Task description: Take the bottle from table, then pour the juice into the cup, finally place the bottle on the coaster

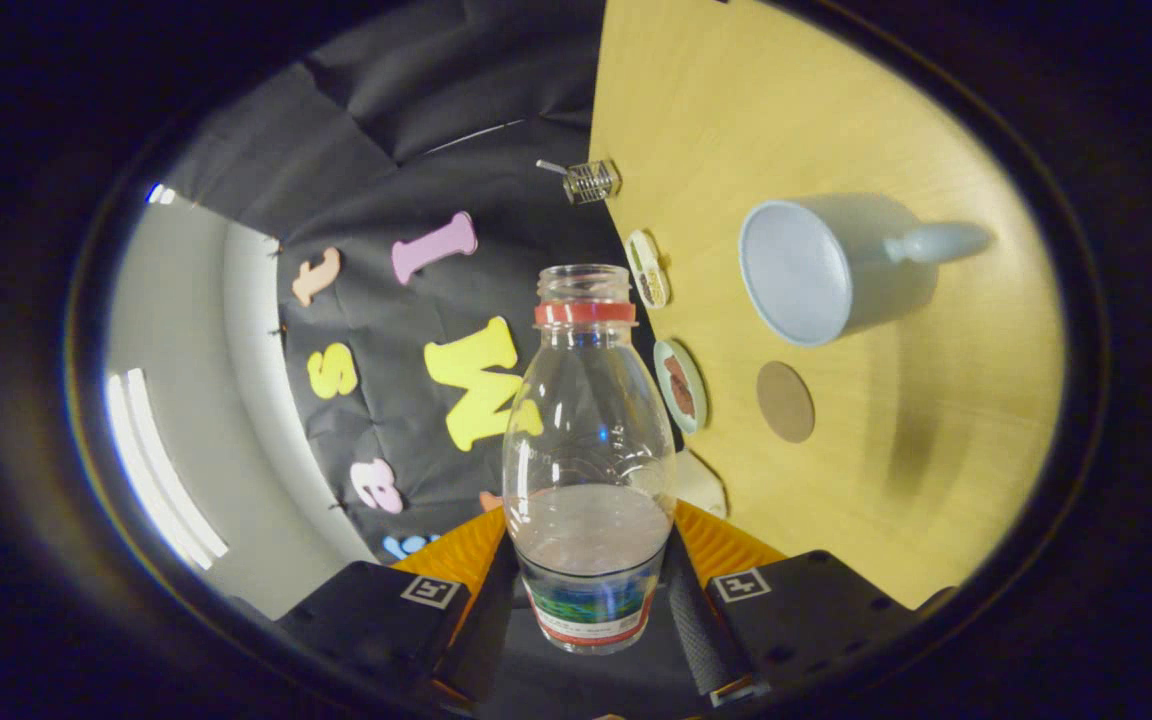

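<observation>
Clear plastic bottle clamped at its labelled base between both fingers, uncapped, red neck ring, pale juice low inside.
Beyond it on the wooden counter, a round brown coaster sits at two o'clock from the bottle; farther, at one o'clock, stands the pale blue cup.

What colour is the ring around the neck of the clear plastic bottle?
Red, clearest in the gripper view: the ring sits just below the open mouth of the clear plastic bottle.
</observation>
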